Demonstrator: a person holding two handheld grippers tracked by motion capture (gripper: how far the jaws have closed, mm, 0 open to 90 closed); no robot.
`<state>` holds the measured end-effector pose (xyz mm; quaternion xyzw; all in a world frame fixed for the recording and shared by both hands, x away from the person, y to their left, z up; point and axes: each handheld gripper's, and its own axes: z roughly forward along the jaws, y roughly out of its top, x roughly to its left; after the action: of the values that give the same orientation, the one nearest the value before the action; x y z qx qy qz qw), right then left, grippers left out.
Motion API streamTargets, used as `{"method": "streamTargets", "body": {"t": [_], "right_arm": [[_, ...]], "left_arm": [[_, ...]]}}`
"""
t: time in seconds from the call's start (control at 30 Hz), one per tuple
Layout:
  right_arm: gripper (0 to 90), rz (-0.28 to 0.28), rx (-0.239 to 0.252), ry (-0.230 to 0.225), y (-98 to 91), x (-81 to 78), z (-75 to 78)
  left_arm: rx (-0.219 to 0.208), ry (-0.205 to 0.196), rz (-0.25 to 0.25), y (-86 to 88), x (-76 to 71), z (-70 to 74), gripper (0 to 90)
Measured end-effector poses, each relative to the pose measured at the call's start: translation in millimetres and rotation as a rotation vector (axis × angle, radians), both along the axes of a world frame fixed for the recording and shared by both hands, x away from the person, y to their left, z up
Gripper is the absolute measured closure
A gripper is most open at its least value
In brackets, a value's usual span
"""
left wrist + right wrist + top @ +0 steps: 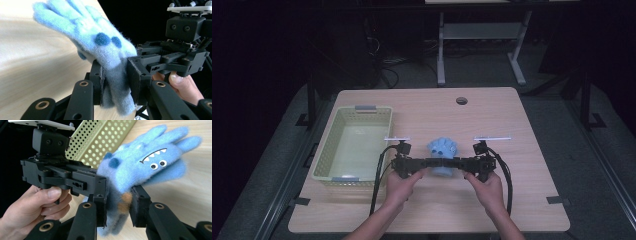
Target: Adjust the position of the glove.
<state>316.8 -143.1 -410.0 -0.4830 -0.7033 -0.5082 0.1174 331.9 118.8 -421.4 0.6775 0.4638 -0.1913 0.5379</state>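
Fuzzy blue glove [100,42] pinched in left gripper [115,82], right gripper [160,60] also clamping — wooden table [32,60] beneath

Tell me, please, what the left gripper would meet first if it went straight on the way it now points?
The blue glove it already clamps, and just behind that the right gripper, which faces it and grips the same glove from the other side; depth between them is hard to judge.

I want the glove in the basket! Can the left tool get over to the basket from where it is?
Probably yes. The bare table lies between the left tool and the basket, but the right tool also grips the glove.
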Motion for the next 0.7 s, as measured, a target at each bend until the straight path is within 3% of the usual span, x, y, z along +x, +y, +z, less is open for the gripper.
{"method": "streamTargets", "body": {"t": [0.37, 0.7], "right_arm": [[70.1, 0.039, 0.005, -0.030, 28.0, 10.3, 24.0], [70.2, 0.082, 0.002, -0.059, 52.8, 17.6, 35.4]], "left_arm": [[-0.011, -0.036, 0.014, 29.7, 2.6, 20.7, 67.0], [-0.019, -0.045, 0.033, 55.7, 2.7, 31.2, 67.1]]}}
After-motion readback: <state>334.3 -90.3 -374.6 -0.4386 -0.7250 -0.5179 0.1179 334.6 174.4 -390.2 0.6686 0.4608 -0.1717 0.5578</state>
